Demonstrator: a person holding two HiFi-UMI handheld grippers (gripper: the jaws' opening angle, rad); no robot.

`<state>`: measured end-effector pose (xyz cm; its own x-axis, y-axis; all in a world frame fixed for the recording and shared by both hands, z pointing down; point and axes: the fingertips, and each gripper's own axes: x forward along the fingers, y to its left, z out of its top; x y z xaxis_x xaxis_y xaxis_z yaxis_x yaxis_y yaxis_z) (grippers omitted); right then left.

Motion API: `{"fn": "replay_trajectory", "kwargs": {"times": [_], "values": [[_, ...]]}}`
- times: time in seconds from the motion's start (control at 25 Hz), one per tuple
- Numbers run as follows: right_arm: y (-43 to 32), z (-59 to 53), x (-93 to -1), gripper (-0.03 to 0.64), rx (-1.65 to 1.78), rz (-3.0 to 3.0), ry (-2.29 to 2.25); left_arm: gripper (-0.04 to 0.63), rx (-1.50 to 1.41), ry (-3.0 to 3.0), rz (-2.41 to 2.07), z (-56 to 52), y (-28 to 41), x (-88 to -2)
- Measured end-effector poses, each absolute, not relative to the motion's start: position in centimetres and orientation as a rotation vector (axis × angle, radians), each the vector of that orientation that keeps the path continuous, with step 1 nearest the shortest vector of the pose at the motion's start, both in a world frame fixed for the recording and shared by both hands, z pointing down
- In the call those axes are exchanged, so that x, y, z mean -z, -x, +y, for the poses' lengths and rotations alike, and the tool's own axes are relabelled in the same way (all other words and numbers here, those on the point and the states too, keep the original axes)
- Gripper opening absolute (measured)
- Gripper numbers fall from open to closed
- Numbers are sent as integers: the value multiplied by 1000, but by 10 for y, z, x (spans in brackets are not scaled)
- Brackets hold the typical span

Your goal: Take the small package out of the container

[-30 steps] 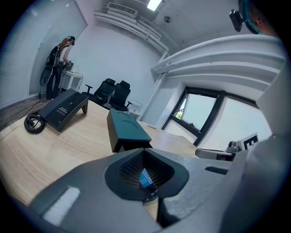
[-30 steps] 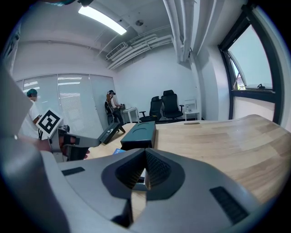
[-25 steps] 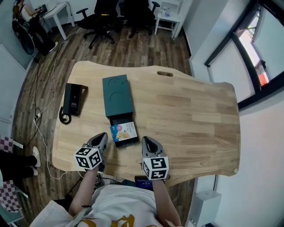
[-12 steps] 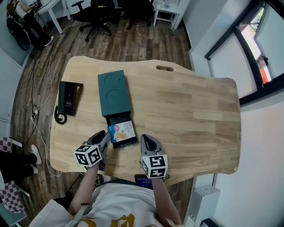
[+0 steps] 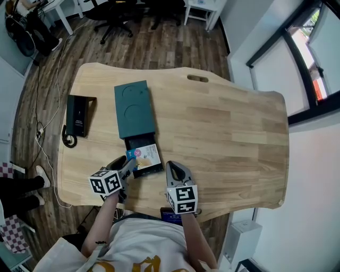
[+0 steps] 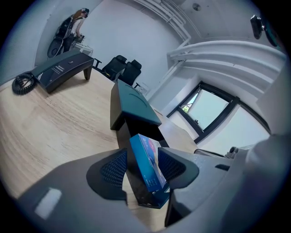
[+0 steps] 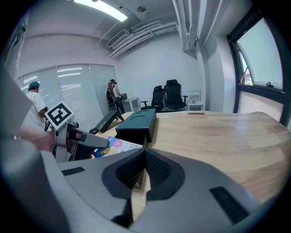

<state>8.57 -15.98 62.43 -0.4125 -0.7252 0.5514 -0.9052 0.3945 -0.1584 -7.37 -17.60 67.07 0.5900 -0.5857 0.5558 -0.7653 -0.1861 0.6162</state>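
Note:
A dark green container [image 5: 135, 109] lies on the wooden table [image 5: 228, 122], its black drawer [image 5: 151, 169] pulled out toward me. In the drawer lies the small blue package [image 5: 144, 155]. My left gripper [image 5: 130, 164] is at the drawer's left side; its jaws have just been opening. In the left gripper view the package [image 6: 146, 164] stands edge-on between the spread pads [image 6: 113, 168], and I see no pad pressing on it. My right gripper [image 5: 172, 169] hovers just right of the drawer, shut and empty [image 7: 144, 170]. From the right gripper view, the package [image 7: 116, 144] shows beside the left gripper [image 7: 86, 140].
A black desk phone [image 5: 78, 117] with a coiled cord sits at the table's left edge. The table's near edge runs just under both grippers. Office chairs [image 5: 122, 8] stand on the floor beyond the far side, and a person [image 7: 34, 107] is at the left.
My left gripper has come forward and down to the package's left edge, and its jaws have spread. The right gripper has sunk slightly beside the drawer.

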Motion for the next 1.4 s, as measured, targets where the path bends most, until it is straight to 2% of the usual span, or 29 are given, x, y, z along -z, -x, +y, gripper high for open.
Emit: {"fn": "replay_trajectory", "kwargs": {"times": [0.64,0.8,1.04,1.4], "values": [[-88,-158,-624,3,-628,-2268,-1406,193,-201,-1824,-1081,-168,84,-672],[-83,-156,-619,3,-616,-2278,-1403,143,-164,-1827,-1069,-166,86,-666],[-88,-150,-616,3,-613,-2275,-1421,111,-68,-1798,-1038,-163,88,-657],[-92,-151,-612,3,-608,-2280,-1441,100,27,-1765,-1038,-165,95,-649]]}}
